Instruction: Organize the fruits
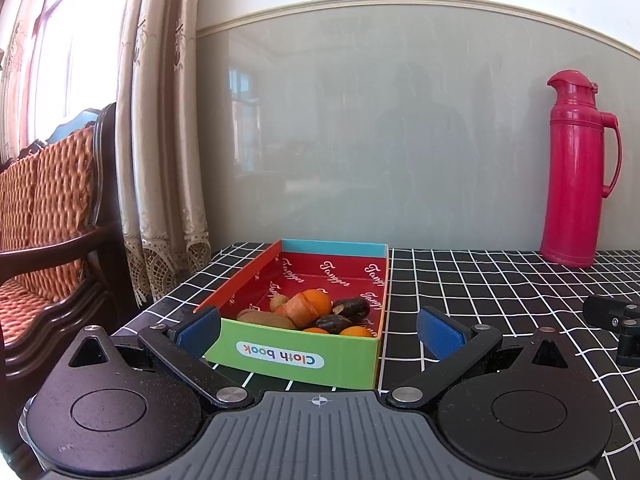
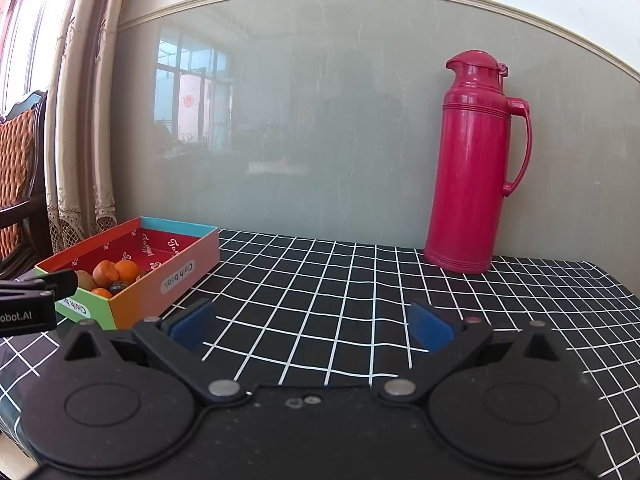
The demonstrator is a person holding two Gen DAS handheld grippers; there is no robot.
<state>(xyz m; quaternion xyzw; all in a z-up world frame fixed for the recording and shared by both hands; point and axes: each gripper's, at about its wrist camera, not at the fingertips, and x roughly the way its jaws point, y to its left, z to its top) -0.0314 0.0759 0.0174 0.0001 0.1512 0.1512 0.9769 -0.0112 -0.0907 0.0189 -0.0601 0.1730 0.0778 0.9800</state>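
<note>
both my left gripper (image 1: 318, 332) and right gripper (image 2: 312, 326) stand wide and hold nothing, while the fruits (image 1: 308, 314) lie heaped in the near end of the cloth book box (image 1: 296, 358) on the checked table (image 2: 340, 300), none loose in view, which fits either a finished gathering or fruit awaiting sorting.
</note>
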